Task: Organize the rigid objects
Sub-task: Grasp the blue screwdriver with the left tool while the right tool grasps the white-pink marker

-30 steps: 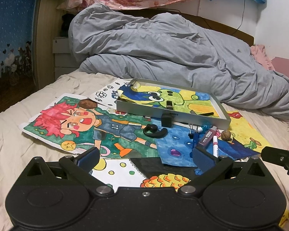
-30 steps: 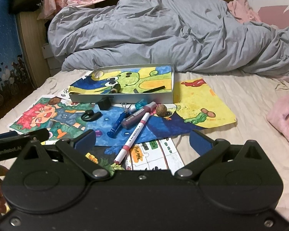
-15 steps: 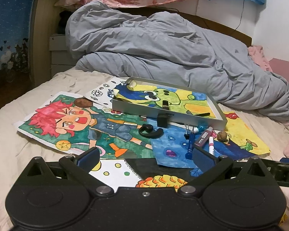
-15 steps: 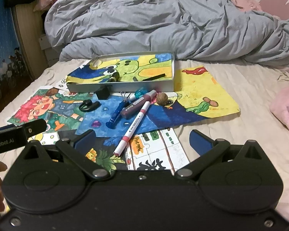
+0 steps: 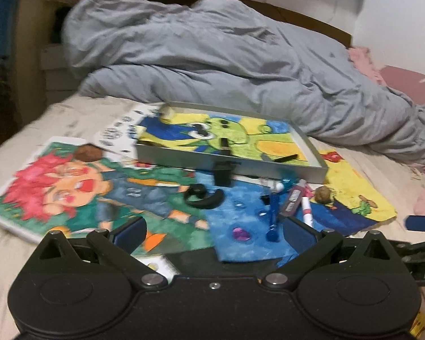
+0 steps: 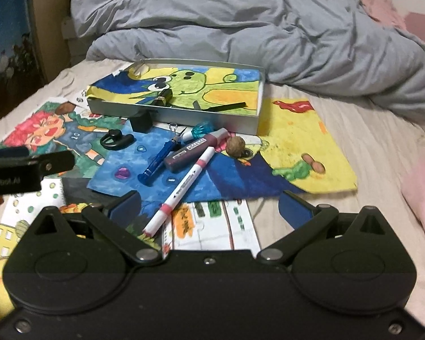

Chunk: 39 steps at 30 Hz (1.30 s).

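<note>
Both pairs of jaws wide apart, nothing held. Right gripper (image 6: 209,206) low over the drawings, white marker (image 6: 181,188) lying between its fingers, just ahead. Left gripper (image 5: 214,231) beside it, blue pen (image 5: 272,212) close in front. Further out: purple marker (image 6: 197,148), walnut (image 6: 235,146), black earpiece (image 6: 115,139), all loose in front of the grey tray (image 6: 240,123). Likely the approach step: first pick-up not yet made. Next: close on the white marker, carry to tray.
</note>
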Each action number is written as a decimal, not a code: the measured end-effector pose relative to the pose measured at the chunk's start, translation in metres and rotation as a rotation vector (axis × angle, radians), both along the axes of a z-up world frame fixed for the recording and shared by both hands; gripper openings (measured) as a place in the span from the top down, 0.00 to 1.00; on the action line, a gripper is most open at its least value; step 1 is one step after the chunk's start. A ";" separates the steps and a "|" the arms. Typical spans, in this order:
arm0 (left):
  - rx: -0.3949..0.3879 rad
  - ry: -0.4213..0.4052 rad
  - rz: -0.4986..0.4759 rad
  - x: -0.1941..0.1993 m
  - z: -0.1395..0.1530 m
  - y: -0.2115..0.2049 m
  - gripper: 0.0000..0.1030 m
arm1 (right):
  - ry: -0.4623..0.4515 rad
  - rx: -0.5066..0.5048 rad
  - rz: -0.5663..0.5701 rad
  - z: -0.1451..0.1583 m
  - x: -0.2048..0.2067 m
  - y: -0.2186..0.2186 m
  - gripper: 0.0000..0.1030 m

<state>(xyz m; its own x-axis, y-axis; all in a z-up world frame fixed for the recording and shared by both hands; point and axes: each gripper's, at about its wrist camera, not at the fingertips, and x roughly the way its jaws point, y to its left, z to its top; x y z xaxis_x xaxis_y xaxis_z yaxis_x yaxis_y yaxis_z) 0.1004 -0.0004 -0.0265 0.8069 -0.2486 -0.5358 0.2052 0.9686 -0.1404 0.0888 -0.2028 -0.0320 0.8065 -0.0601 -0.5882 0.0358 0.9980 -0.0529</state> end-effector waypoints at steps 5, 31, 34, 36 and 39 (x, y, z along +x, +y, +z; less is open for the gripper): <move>-0.034 0.038 -0.113 0.042 -0.011 -0.010 0.01 | 0.050 0.003 0.060 -0.008 0.031 -0.002 0.01; 0.003 0.200 -0.443 0.121 -0.052 -0.055 0.54 | 0.139 -0.080 0.110 -0.059 0.090 0.019 0.51; 0.035 0.206 -0.459 0.121 -0.054 -0.060 0.64 | 0.145 -0.082 0.103 -0.057 0.089 0.017 0.64; 0.058 0.206 -0.468 0.120 -0.054 -0.063 0.73 | 0.147 -0.087 0.094 -0.056 0.089 0.015 0.73; 0.049 0.234 -0.476 0.121 -0.054 -0.065 0.89 | 0.152 -0.085 0.083 -0.055 0.090 0.011 0.80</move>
<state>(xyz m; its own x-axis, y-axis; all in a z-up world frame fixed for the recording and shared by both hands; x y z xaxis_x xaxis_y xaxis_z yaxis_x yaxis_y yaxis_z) 0.2218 -0.0655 -0.0804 0.4687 -0.5278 -0.7083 0.5921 0.7828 -0.1916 0.1788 -0.1914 -0.0868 0.7129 -0.0517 -0.6993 -0.0618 0.9888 -0.1361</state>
